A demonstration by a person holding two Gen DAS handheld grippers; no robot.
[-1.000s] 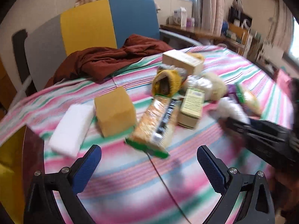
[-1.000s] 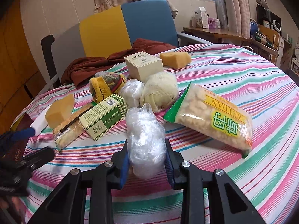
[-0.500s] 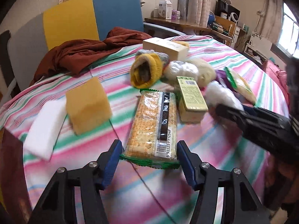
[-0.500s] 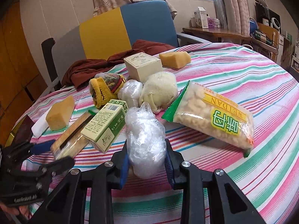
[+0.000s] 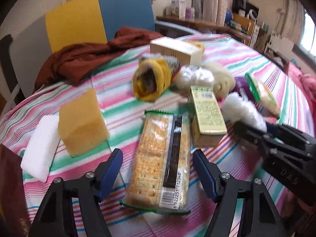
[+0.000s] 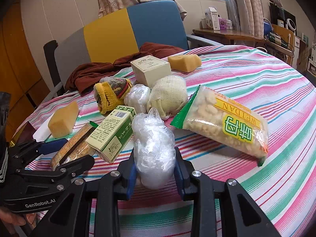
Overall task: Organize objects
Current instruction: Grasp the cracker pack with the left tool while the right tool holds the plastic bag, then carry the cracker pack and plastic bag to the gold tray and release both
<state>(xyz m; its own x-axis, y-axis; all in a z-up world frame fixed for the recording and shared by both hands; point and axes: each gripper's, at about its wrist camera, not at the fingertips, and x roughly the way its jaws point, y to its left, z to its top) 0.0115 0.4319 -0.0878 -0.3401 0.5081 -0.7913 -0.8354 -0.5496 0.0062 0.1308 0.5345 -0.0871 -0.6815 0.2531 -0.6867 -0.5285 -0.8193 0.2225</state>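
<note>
Table (image 6: pixel 246 75): round, under a pink, green and white striped cloth; carries every item listed below
Chair (image 6: pixel 138 29): grey, yellow and blue back panels, behind the table's far edge
Brown cloth (image 5: pixel 85 59): crumpled heap at the far edge, in front of the chair
Snack bag (image 6: pixel 223 122): clear pouch with green ends and a yellow label, flat on the cloth right of the central cluster
Cracker pack (image 5: pixel 160 162): long clear sleeve, barcode end toward the left wrist camera; lies between the left gripper's fingers, neither blue pad seen touching it
Green carton (image 6: pixel 112 134): lying on its side, just right of the cracker pack and touching it
Cream box (image 6: pixel 151 71): upright at the back of the cluster; an orange sponge (image 6: pixel 184 62) near it on its right
Yellow sponge block (image 5: pixel 83 122): left of the cracker pack; touching a white foam pad (image 5: pixel 39 148) on its outer side
Yellow knit item (image 5: pixel 152 81): rolled, open end facing the left wrist camera; beside a cream cloth ball (image 6: pixel 167 96) and a small plastic-wrapped ball (image 6: pixel 137 96)
Plastic-wrapped bundle (image 6: pixel 154 150): clear crinkled film, sitting on the cloth in front of the cluster; pinched on both sides
Left gripper (image 5: pixel 158 169): jaws spread wide, one either side of the cracker pack's near end; holding nothing
Right gripper (image 6: pixel 155 171): jaws drawn in against the plastic-wrapped bundle; both blue pads pressed to its film
</note>
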